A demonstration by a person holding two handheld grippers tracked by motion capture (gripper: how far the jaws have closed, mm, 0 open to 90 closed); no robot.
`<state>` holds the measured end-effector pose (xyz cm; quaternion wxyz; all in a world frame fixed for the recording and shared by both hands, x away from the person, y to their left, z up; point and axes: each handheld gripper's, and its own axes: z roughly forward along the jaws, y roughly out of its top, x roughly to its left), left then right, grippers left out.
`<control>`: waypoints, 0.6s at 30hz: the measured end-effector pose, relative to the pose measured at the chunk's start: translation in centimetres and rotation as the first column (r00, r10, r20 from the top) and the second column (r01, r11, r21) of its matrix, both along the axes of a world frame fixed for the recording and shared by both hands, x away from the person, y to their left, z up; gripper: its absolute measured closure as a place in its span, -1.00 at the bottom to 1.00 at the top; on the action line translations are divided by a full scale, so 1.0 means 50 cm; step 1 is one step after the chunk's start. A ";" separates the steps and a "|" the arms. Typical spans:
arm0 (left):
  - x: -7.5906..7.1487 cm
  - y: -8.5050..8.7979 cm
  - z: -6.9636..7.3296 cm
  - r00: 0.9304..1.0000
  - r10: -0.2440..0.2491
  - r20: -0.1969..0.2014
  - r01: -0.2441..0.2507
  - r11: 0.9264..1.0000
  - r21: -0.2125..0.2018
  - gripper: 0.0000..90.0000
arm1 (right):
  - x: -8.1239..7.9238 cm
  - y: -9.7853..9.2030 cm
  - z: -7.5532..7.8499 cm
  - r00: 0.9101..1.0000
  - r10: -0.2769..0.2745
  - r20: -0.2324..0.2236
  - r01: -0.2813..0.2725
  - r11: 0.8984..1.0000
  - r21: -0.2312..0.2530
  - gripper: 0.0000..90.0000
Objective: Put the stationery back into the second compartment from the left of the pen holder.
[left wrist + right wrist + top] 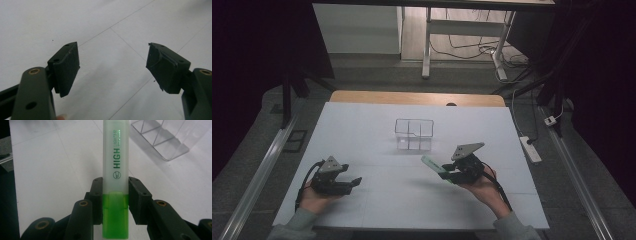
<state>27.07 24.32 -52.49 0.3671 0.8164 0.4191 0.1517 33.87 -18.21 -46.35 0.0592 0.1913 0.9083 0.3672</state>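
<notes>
One highlighter (115,157) clamped by right gripper (115,200) | axis along jaws, toward organizer (414,134) | left gripper (112,70) agape

A white worktop (377,130) fills the middle of the high view, thin seams crossing it. A strip of bare wood (417,98) shows along its far edge. Beyond it, at the top of the frame, stand a white cabinet (357,30) and a white desk frame (462,35), with cables (477,50) on the floor. At right, a power strip (530,149) lies on the grey floor (562,165). A metal rail (259,170) runs along the left side.
</notes>
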 end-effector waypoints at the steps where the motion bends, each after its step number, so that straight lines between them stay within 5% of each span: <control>1: 0.000 -0.001 0.001 1.000 -0.001 0.001 0.001 1.000 0.000 -0.41 | -0.001 0.003 -0.001 1.000 0.002 -0.002 -0.002 1.000 -0.007 0.48; 9: -0.001 -0.022 0.017 0.999 -0.025 0.020 0.025 0.999 0.020 -0.40 | -0.006 0.024 -0.010 0.999 0.039 -0.022 -0.039 0.999 0.000 0.48; 18: 0.006 -0.083 0.051 0.990 -0.136 0.037 0.133 0.989 0.063 -0.40 | -0.013 0.043 -0.020 0.997 0.070 -0.024 -0.071 0.997 -0.030 0.48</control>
